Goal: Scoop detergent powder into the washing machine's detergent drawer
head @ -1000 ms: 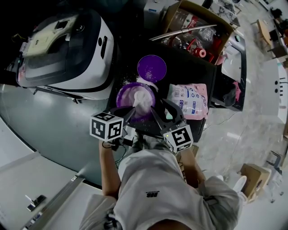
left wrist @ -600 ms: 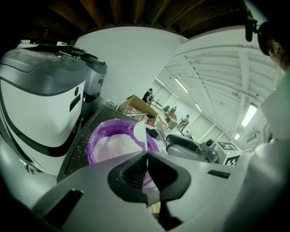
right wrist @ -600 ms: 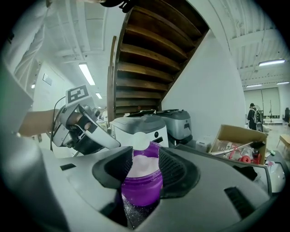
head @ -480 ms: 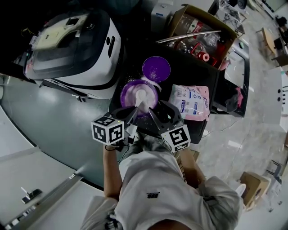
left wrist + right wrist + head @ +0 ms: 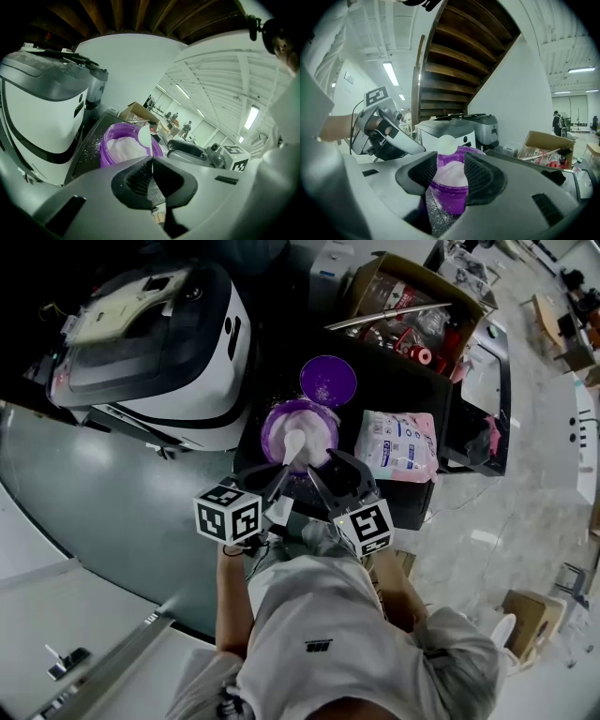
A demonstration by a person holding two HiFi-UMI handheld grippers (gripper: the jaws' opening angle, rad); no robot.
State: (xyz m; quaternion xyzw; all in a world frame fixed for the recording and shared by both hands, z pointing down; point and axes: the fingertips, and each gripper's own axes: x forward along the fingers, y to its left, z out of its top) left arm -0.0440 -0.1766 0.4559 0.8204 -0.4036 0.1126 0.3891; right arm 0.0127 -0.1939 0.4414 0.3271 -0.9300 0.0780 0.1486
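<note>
While over tub [image 5: 267, 434], scoop [image 5: 293, 442] in L tool [image 5: 151, 160].

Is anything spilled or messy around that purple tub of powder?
Yes. White powder grains are scattered over the black tabletop beside the purple tub, and more specks dot the loose purple lid lying just beyond it. The white scoop, pinched in the left gripper, sits over the tub. Nothing else looks tipped or damaged.

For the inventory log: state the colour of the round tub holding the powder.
Purple; the round plastic tub shows best in the head view.
</note>
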